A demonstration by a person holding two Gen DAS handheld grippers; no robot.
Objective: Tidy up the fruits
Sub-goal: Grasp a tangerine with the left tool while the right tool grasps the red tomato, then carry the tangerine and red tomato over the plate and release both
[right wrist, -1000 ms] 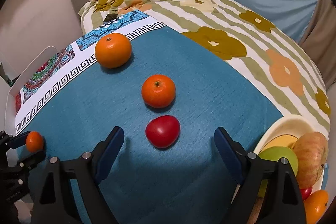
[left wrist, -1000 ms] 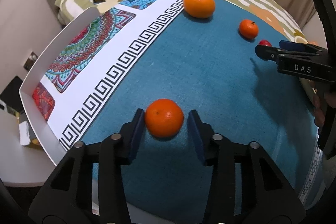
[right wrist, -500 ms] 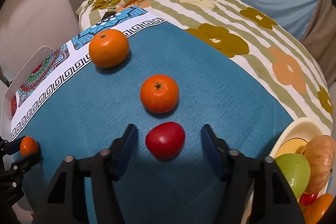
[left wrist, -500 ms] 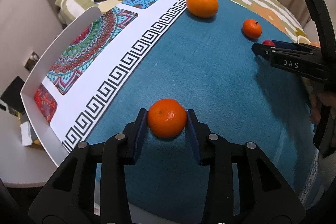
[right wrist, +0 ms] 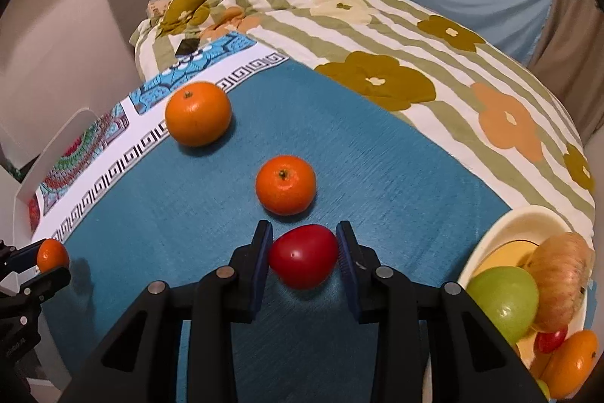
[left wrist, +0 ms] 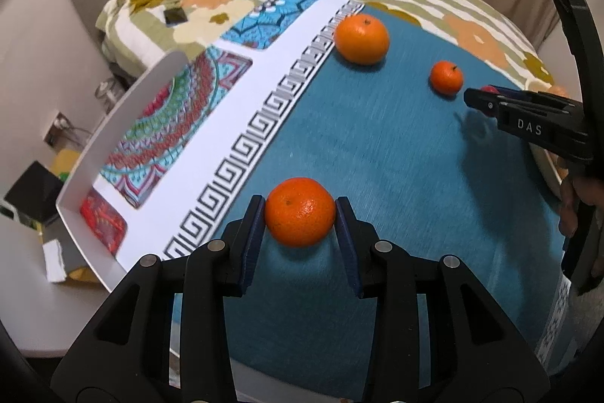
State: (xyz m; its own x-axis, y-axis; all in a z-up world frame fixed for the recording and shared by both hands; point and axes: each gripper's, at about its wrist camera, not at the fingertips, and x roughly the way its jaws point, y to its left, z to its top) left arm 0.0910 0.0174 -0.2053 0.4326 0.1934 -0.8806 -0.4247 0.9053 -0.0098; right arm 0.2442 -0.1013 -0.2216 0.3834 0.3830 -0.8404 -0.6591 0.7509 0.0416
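Note:
My left gripper (left wrist: 300,223) is shut on a small mandarin (left wrist: 300,217), just above the teal cloth (left wrist: 377,153). My right gripper (right wrist: 304,253) is shut on a red tomato (right wrist: 304,255) low over the same cloth. A large orange (right wrist: 198,113) and a smaller mandarin (right wrist: 285,184) lie loose on the cloth beyond the tomato; both also show in the left wrist view, the orange (left wrist: 361,34) and the mandarin (left wrist: 446,77). A pale bowl (right wrist: 502,233) at the right holds a green apple (right wrist: 504,303), a russet apple (right wrist: 562,276) and an orange (right wrist: 573,361).
A white tray with patterned panels (left wrist: 124,123) rises at the cloth's left edge. A floral striped blanket (right wrist: 377,36) covers the far side. The other gripper shows in each view, the right (left wrist: 528,119) and the left (right wrist: 22,274). Clutter sits on the floor at the left (left wrist: 34,199).
Both grippers have closed: the left from a narrow gap onto the mandarin, the right from wide open onto the tomato. Both fruits now appear slightly raised off the cloth.

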